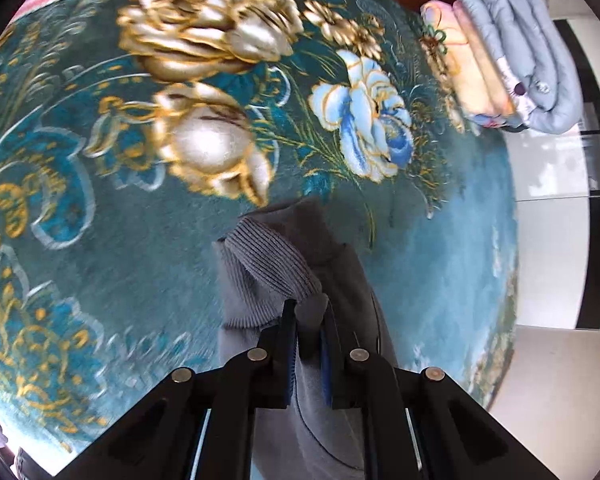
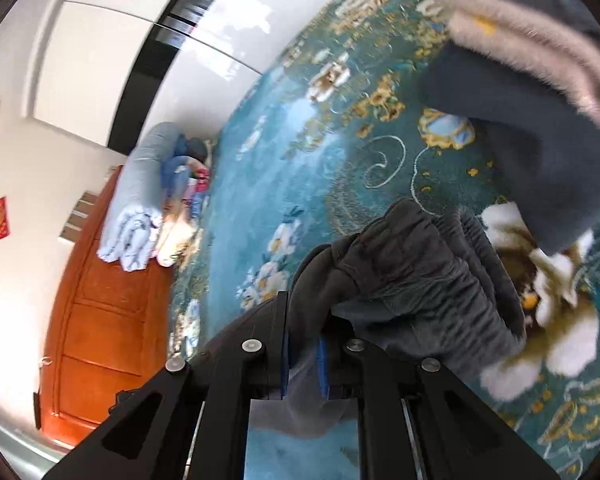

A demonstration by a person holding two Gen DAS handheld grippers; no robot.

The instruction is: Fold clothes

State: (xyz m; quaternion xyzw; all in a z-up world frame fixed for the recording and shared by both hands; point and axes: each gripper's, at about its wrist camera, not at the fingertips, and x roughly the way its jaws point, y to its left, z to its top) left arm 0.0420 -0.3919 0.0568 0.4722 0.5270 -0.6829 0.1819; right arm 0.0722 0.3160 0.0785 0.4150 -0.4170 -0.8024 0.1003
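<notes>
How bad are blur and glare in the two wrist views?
Left wrist: blanket flowers smeared by motion, tool and pinched grey garment sharper. Right wrist: blanket edges smeared, window glare washes the white wall; both bend strongly at the rim.

L gripper point(image 1: 309, 312) & R gripper point(image 2: 305, 316) both clamped tight on grey fabric, angled down.
</notes>
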